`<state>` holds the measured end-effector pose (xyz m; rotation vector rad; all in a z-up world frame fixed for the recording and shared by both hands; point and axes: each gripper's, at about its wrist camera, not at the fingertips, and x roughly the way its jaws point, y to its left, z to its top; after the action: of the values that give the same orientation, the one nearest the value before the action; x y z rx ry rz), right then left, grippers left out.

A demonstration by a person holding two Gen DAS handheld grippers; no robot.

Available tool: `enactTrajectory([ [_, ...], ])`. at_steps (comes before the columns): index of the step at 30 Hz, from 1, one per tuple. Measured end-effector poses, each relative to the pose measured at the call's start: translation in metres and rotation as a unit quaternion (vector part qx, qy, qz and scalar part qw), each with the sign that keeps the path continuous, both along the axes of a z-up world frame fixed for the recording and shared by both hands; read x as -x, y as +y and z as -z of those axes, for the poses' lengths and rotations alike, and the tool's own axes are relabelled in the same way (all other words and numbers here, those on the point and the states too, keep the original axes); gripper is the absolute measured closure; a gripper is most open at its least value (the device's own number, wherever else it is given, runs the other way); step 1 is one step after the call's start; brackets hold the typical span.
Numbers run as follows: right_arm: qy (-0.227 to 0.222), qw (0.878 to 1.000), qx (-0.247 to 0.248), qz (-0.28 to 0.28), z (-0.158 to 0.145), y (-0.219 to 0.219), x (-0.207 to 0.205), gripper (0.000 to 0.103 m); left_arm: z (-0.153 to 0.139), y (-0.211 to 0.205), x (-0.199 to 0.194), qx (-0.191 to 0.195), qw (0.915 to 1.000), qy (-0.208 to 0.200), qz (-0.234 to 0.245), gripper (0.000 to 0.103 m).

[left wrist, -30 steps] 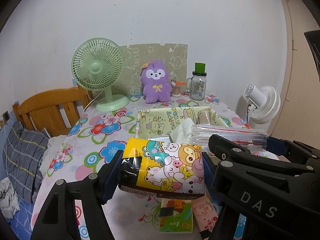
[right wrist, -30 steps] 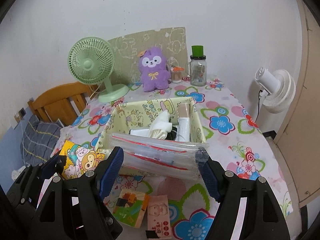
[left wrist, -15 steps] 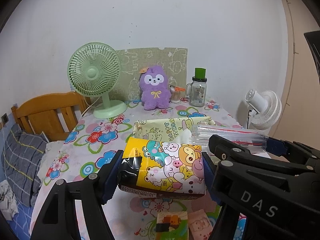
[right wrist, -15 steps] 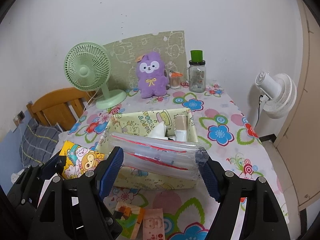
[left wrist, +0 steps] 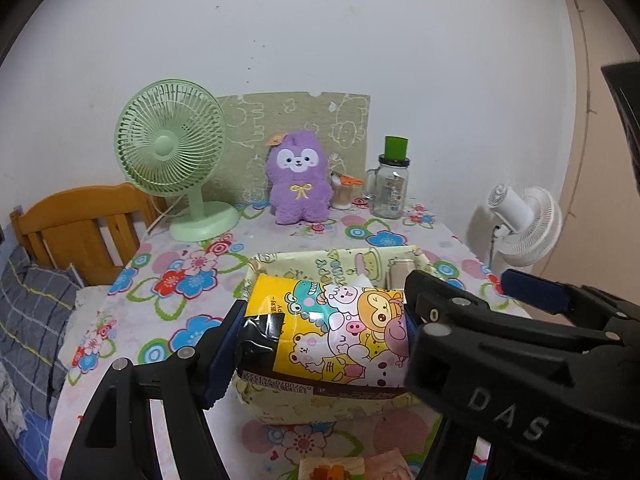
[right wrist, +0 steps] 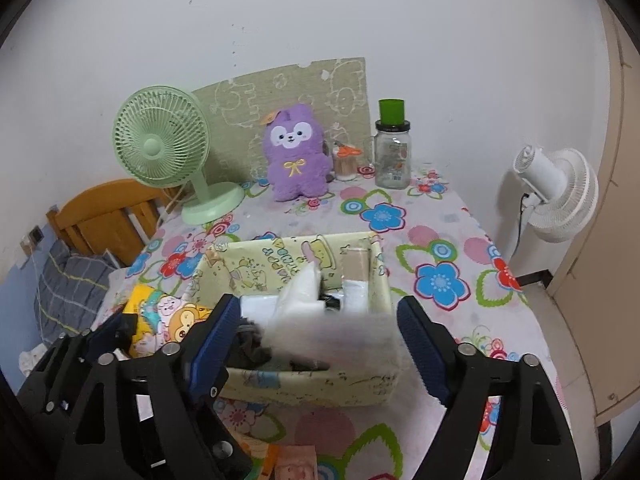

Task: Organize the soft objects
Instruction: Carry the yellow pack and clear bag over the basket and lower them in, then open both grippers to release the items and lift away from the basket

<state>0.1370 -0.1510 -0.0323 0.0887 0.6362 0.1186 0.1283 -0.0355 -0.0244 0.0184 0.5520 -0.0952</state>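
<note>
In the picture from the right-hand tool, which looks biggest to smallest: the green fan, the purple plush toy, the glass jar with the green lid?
Largest to smallest, as they look:
1. green fan
2. purple plush toy
3. glass jar
All three stand along the back of the table, about equally far from the camera, so the order is fairly safe.

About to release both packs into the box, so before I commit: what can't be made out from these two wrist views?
- Right wrist view: a pale blurred pack between the right gripper's opening jaws; held or falling, unclear.
- Storage box floor: hidden by that blur and its contents.
- Left wrist view: the cartoon pack in the left gripper hides the box interior.
- Small packets cut off by the bottom edge.
</note>
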Motion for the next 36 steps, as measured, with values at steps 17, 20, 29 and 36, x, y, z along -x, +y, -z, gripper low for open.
enactTrajectory([
  [17,0.019,1.0,-0.005,-0.007,0.019,-0.003,-0.042,0.004,0.016,0.009,-0.036,0.001,0.9993,0.028,-0.026,0.012],
  [20,0.021,1.0,-0.006,-0.01,0.021,-0.004,-0.044,0.003,0.018,0.013,-0.041,0.01,0.9987,0.041,-0.027,0.009],
  [29,0.022,1.0,-0.001,-0.007,0.023,-0.007,-0.046,0.002,0.023,0.007,-0.046,0.003,0.9986,0.048,-0.021,0.003],
  [36,0.02,1.0,-0.001,-0.002,0.023,-0.013,-0.045,0.002,0.023,0.0,-0.046,0.001,0.9987,0.049,-0.013,0.0],
])
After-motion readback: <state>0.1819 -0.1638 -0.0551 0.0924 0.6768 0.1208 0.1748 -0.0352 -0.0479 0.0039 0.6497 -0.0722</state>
